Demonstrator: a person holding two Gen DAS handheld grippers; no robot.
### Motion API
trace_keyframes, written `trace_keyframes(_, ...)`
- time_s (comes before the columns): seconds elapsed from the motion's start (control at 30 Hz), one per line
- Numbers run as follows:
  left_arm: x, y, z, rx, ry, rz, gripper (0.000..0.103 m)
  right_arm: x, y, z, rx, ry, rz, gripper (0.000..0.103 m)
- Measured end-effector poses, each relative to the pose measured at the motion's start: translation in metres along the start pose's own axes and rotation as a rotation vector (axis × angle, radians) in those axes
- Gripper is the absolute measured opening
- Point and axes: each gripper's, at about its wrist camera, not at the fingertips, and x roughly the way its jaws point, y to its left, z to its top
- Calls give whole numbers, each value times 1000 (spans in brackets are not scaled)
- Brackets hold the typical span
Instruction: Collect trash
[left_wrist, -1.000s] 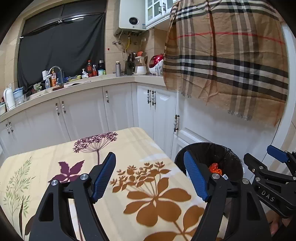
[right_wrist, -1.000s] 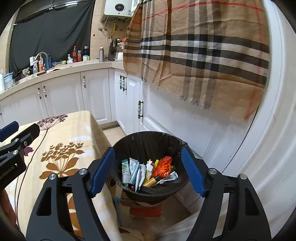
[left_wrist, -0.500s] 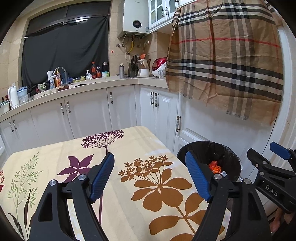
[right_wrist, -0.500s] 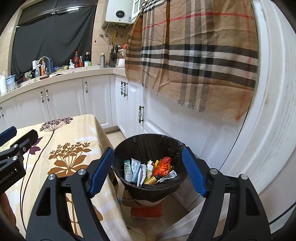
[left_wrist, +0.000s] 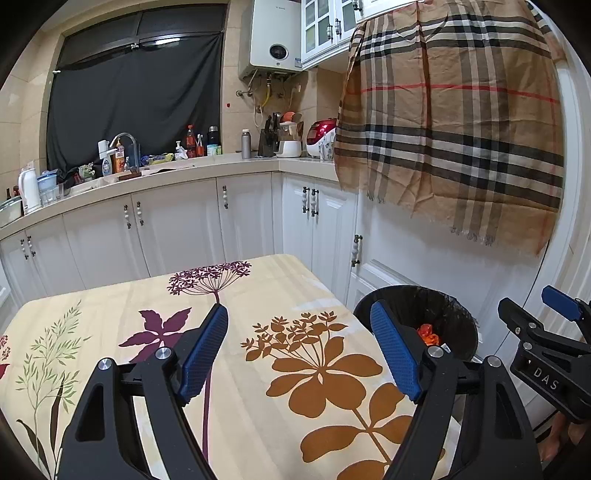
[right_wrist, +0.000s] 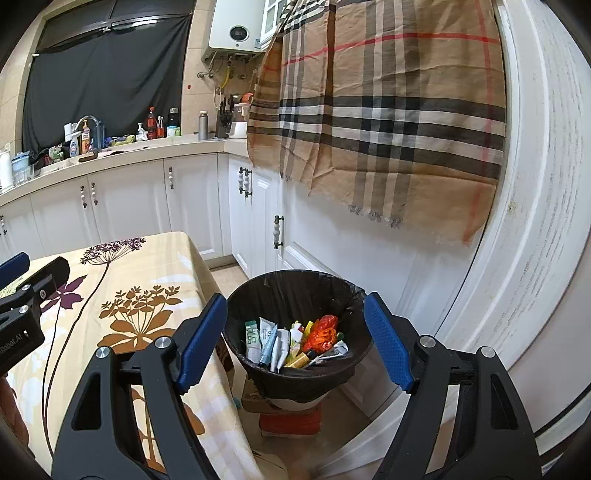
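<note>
A round bin with a black liner (right_wrist: 291, 291) stands on the floor beside the table's right edge. It holds several wrappers, tubes and an orange crumpled packet (right_wrist: 320, 332). My right gripper (right_wrist: 295, 343) hangs open above and in front of the bin, nothing between its blue pads. Over the flowered tablecloth (left_wrist: 258, 369) my left gripper (left_wrist: 299, 350) is open and empty too. The bin (left_wrist: 443, 306) shows at the right in the left wrist view, with the right gripper's side (left_wrist: 543, 350) beyond it. No loose trash shows on the cloth.
White cabinets (left_wrist: 177, 229) and a cluttered worktop (left_wrist: 159, 166) with a sink run along the far wall. A plaid cloth (right_wrist: 376, 110) hangs over the white door right of the bin. A box (right_wrist: 288, 417) sits under the bin.
Both views have drawn back and up a little: more of the tablecloth shows on the left, and the bin sits smaller and farther off. Both grippers stay open and empty.
</note>
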Motion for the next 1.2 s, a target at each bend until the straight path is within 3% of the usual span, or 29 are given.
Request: trace_keyframes(1.2, 0, 1, 0, -8, 1, 0, 78, 1, -7, 3, 3, 2, -12, 75)
